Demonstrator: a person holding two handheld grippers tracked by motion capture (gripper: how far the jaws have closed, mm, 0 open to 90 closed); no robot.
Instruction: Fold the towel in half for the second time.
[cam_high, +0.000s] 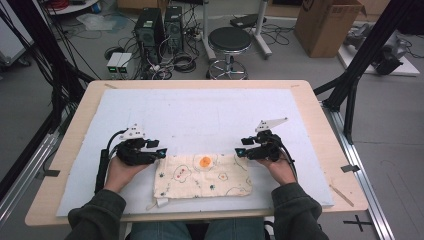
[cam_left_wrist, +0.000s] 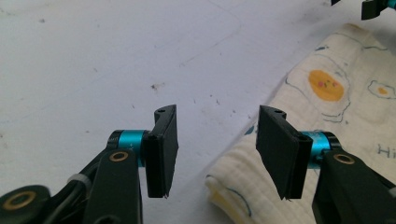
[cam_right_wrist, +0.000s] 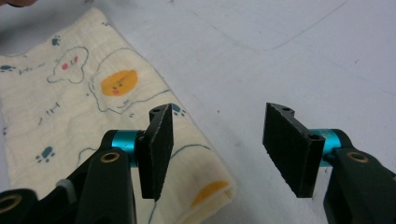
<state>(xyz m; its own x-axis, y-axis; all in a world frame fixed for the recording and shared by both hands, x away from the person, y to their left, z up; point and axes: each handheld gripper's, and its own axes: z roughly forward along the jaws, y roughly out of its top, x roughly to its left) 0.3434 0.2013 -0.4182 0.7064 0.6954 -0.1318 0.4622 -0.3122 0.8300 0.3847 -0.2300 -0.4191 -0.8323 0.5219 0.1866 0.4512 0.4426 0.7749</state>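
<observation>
Both forearms come in over the near edge of the table (cam_high: 75, 150), sleeves dark green. The left gripper (cam_high: 159, 152) sits left of the table's middle, pointing right, jaws apart with nothing pinched. The right gripper (cam_high: 241, 151) sits right of the middle, pointing left, jaws likewise parted, gripping nothing.

Cream cloth (cam_high: 202, 176) printed with orange-yolked eggs, blue paws.
</observation>
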